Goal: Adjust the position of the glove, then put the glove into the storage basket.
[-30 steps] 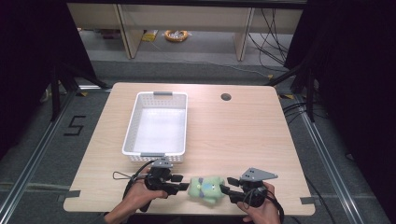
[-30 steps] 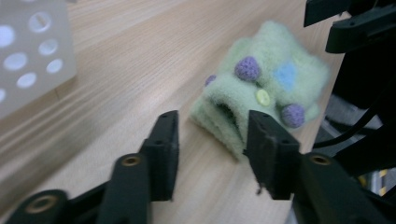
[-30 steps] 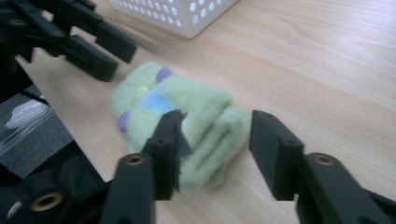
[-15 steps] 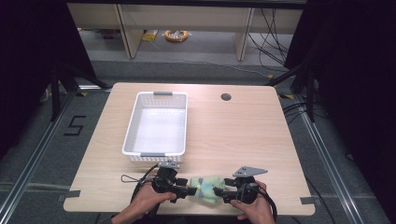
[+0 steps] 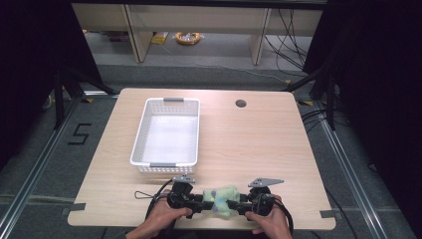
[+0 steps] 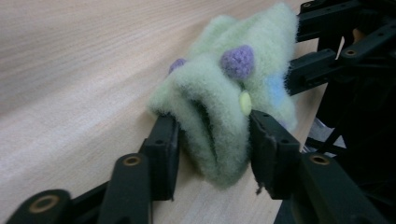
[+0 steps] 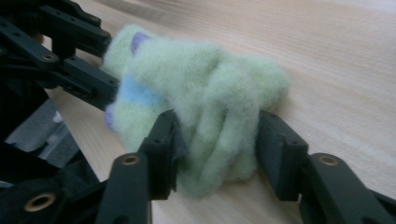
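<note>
High view: low in the frame, at the table's [image 5: 278,149] near edge, the left gripper [image 5: 198,201] and right gripper [image 5: 238,204] pinch a fuzzy green sock [image 5: 222,198] from both ends; the white basket [image 5: 166,164] sits above.

Left gripper view: the jaws, having just been closing, press the sock's end at centre; uneven pulling could slip it.

Right gripper view: the jaws, likewise just closing, squeeze bunched fleece, which may pull free.

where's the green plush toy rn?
High view: the plush toy lies at the table's near edge, between the left gripper and right gripper, both clamped on it, in front of the white basket.
</note>
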{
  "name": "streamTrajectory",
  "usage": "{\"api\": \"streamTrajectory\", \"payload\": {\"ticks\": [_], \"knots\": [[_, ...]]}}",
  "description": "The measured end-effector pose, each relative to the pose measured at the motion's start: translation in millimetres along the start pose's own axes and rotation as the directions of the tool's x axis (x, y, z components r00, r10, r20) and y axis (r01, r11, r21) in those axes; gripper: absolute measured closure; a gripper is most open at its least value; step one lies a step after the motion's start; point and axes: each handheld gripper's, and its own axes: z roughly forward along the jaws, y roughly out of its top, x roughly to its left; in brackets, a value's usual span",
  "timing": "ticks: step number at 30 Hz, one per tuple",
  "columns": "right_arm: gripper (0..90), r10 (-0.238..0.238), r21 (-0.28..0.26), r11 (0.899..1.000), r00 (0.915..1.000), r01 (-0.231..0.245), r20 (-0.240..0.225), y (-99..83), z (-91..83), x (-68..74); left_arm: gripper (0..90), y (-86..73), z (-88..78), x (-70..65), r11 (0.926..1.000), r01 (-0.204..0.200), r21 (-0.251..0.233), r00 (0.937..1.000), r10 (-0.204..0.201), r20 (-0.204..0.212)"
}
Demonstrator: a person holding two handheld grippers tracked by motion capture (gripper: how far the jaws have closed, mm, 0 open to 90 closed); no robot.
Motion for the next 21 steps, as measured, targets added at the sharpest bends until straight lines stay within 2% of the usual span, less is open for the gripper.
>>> {"api": "streamTrajectory", "payload": {"ticks": [3, 4, 5, 8, 9, 11, 12, 14, 19, 21], "knots": [[58.3, 0.005, -0.011, 1.0, 0.9999, -0.005, -0.009, -0.3, 0.3, -0.4, 66.4, -0.6, -0.6, 0.4, 1.0, -0.001, -0.01, 0.9999, 0.001, 0.012], [62.9, 0.001, -0.014, 1.0, 0.9992, -0.002, -0.04, 0.1, 0.5, -1.2, 68.2, -0.2, -1.3, -0.3, 0.9998, -0.014, -0.013, 0.9998, 0.015, 0.012], [64.9, 0.002, -0.017, 1.0, 0.9991, -0.003, -0.043, 0.0, -0.4, -0.8, 69.4, -0.2, -1.3, -0.3, 0.9998, -0.014, -0.013, 0.9998, 0.015, 0.012], [68.0, 0.001, -0.028, 1.0, 0.999, -0.003, -0.044, -0.2, -2.8, -0.8, 71.2, 0.3, -2.5, -1.5, 0.9995, -0.03, -0.011, 0.9995, 0.03, 0.007], [68.9, 0.004, -0.041, 0.999, 0.9983, -0.006, -0.058, -0.6, -3.2, -1.0, 71.7, 0.4, -2.6, -0.8, 0.9994, -0.034, -0.009, 0.9991, 0.034, 0.024], [70.2, 0.02, -0.035, 0.999, 0.9979, -0.022, -0.062, -0.6, -6.2, 0.7, 72.9, 0.2, -3.6, -2.3, 0.9992, -0.035, -0.017, 0.9991, 0.035, 0.025], [71.1, 0.003, -0.05, 0.999, 0.9974, -0.007, -0.072, -0.3, -6.5, 0.1, 73.3, 0.1, -5.6, -4.5, 0.9987, -0.047, -0.02, 0.9988, 0.047, 0.014], [71.6, -0.004, -0.049, 0.999, 0.9979, 0.001, -0.064, 1.2, -8.3, 2.0, 73.6, 0.2, -7.4, -5.5, 0.9983, -0.051, -0.026, 0.9984, 0.052, 0.023], [72.1, -0.003, -0.067, 0.998, 0.9961, -0.003, -0.088, 3.8, -12.7, 6.1, 73.9, 1.8, -14.9, -8.4, 0.9966, -0.072, -0.041, 0.9968, 0.073, 0.032], [72.1, -0.008, -0.069, 0.998, 0.996, 0.002, -0.089, 5.4, -13.6, 8.0, 73.8, 1.5, -19.2, -10.9, 0.996, -0.075, -0.049, 0.9969, 0.076, 0.022]]}}
